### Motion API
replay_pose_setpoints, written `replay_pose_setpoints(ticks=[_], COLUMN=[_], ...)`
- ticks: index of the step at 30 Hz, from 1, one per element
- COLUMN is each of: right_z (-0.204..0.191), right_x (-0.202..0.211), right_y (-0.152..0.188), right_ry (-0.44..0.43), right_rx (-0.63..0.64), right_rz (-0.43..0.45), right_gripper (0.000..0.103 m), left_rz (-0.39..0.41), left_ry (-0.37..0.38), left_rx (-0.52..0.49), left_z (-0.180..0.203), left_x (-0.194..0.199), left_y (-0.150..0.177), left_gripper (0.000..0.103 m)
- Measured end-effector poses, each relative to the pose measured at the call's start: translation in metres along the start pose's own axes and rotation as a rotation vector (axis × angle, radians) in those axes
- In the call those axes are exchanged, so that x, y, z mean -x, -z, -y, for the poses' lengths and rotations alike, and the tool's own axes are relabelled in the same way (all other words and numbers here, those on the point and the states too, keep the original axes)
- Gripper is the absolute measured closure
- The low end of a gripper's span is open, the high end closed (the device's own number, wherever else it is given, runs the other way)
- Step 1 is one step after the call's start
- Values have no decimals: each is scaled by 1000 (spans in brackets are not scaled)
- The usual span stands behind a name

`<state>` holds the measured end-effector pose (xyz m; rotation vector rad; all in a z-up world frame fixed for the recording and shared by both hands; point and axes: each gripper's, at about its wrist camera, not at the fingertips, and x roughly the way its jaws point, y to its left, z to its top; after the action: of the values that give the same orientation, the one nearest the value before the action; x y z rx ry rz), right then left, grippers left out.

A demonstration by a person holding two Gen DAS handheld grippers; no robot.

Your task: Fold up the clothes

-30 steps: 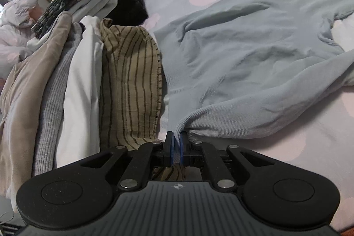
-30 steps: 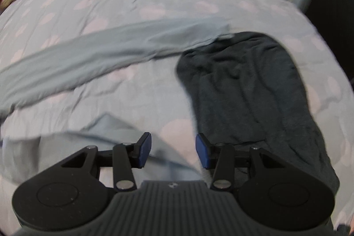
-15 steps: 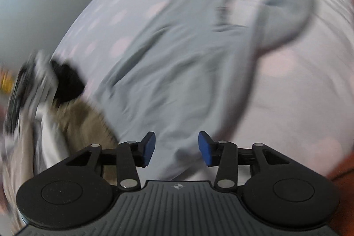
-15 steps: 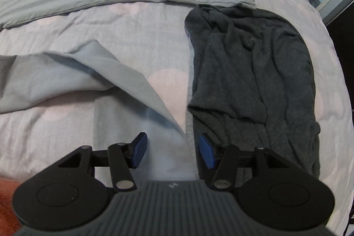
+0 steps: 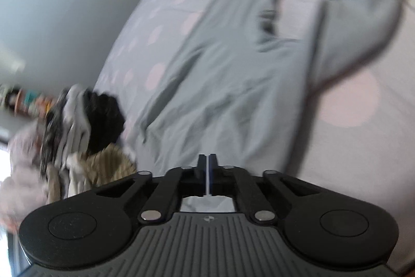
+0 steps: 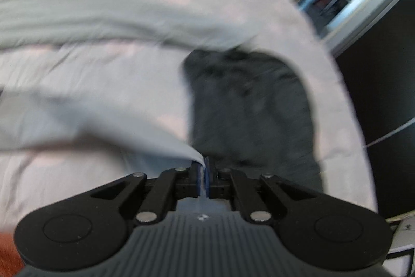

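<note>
On the spotted bed (image 5: 350,121), both tongs (image 5: 207,162) (image 6: 203,168) pinch the pale grey garment's (image 5: 220,74) edge; lifting evenly should keep it taut.

The light blue-grey top (image 5: 233,85) is soft matt knit cloth. The dotted bedsheet (image 6: 109,85) under it is smooth matt cotton-like fabric. The dark grey garment (image 6: 254,105) looks like a coarser, slightly fuzzy jersey, though blur hides its weave. The left gripper (image 5: 207,168) and right gripper (image 6: 202,173) are matt black plastic with shiny metal rivets.
</note>
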<state>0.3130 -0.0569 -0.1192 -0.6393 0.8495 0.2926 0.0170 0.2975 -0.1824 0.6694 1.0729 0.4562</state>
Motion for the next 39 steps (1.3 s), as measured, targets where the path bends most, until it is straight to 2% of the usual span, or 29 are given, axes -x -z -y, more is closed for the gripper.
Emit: replay_pose_setpoints(ticks=[3, 5, 8, 11, 16, 22, 26, 33, 35, 39], right_z=[15, 24, 37, 46, 51, 51, 50, 61, 65, 70], right_x=[14, 27, 48, 60, 46, 1, -16, -8, -5, -5], right_y=[-18, -32, -46, -48, -7, 67, 95, 103, 104, 102], right_ry=[72, 112, 149, 165, 154, 109, 85, 83, 84, 74], right_rx=[-47, -79, -123, -141, -63, -29, -30, -62, -73, -54], right_rz=[50, 101, 181, 206, 107, -111, -196, -204, -202, -238], right_gripper=[100, 100, 100, 100, 100, 99, 98, 72, 67, 51], left_rz=[7, 26, 37, 19, -2, 25, 37, 76, 81, 83], left_ry=[-62, -76, -64, -35, 9, 16, 17, 67, 74, 83], left_rx=[134, 199, 225, 208, 186, 83, 29, -80, -94, -111], left_z=[-25, -40, -52, -52, -44, -26, -16, 2, 5, 10], left_x=[5, 10, 18, 19, 15, 20, 22, 27, 27, 25], left_y=[3, 5, 8, 13, 15, 10, 8, 9, 9, 9], left_gripper=[103, 103, 103, 103, 103, 100, 99, 99, 94, 92])
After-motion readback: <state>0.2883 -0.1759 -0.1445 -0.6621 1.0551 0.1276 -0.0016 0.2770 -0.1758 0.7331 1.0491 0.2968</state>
